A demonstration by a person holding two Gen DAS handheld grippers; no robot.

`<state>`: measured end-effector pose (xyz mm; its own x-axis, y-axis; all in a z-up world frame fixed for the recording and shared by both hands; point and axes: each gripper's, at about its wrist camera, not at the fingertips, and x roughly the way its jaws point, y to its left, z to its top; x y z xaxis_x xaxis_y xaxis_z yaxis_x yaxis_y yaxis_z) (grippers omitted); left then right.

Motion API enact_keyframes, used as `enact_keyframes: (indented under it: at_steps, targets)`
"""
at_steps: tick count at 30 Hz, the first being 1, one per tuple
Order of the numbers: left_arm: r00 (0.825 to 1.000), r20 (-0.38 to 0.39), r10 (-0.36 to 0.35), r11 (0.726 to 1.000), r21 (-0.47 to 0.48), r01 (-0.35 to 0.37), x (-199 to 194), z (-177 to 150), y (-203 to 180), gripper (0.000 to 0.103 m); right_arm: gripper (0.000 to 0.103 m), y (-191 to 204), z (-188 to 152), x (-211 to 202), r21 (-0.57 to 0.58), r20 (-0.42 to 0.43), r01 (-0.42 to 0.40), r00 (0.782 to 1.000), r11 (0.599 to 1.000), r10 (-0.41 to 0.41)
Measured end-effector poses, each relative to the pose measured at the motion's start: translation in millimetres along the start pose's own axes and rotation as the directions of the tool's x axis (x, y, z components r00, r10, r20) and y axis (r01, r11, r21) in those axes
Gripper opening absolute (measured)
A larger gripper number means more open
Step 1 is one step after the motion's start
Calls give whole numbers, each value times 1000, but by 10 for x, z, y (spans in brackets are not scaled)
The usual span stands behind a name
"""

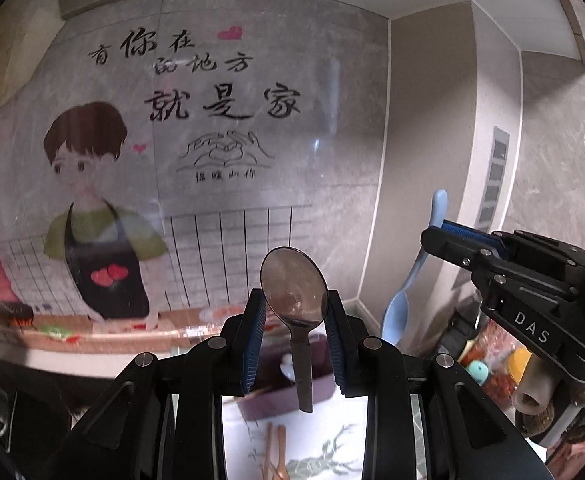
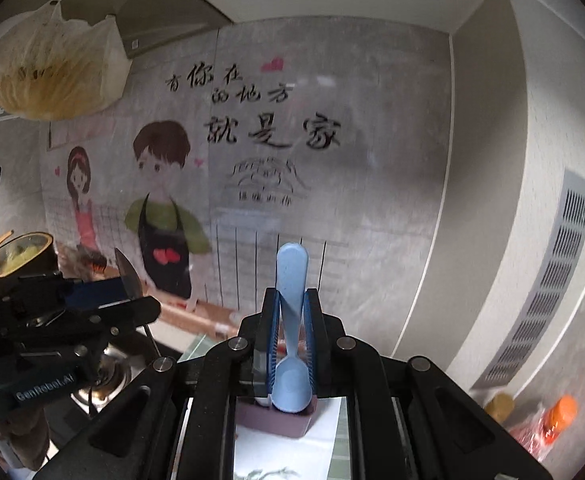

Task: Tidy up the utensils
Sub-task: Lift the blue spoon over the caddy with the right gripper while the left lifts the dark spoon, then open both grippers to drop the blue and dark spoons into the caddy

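left gripper [image 1: 294, 312] is clamped on a metal spoon [image 1: 293, 290], bowl up at 12 o'clock, handle hanging down. right gripper [image 2: 292, 312] pinches a blue spoon [image 2: 291, 292], handle up. beyond and below, a mauve holder [image 2: 278, 416]; farther off, a wall sticker [image 1: 212, 104].

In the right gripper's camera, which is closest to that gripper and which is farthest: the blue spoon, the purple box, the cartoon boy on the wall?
1. Blue spoon: between the right gripper fingers.
2. Purple box: below, on the counter.
3. Cartoon boy: wall, upper left.
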<state>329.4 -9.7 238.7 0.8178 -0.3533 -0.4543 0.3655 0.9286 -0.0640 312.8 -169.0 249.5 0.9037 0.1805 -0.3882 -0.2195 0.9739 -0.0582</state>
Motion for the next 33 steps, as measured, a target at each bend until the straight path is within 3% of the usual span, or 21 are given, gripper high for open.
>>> enact_keyframes:
  at_steps: [5,11,21,28,33]
  targets:
    - [1000,18,12,1000,-5,-12,189,215,65,31,11,-48,151,152,4,18,-6,1000,1000,6]
    - [1000,0,3,1000,-18,-3,531,197,165,31,11,-110,80,498,18,-18,-20,1000,1000,20]
    - [986,-167,-18,997,-77,5,1536,-248,464,31,11,-196,-502,1386,63,-172,-25,985,998,36]
    - [960,-276,-40,995,-96,14,2057,-652,550,31,11,-235,-966,1947,86,-301,-22,952,996,47]
    - [936,-349,-55,994,-112,16,2368,-941,594,31,11,-208,-1377,2276,104,-395,-35,916,994,74]
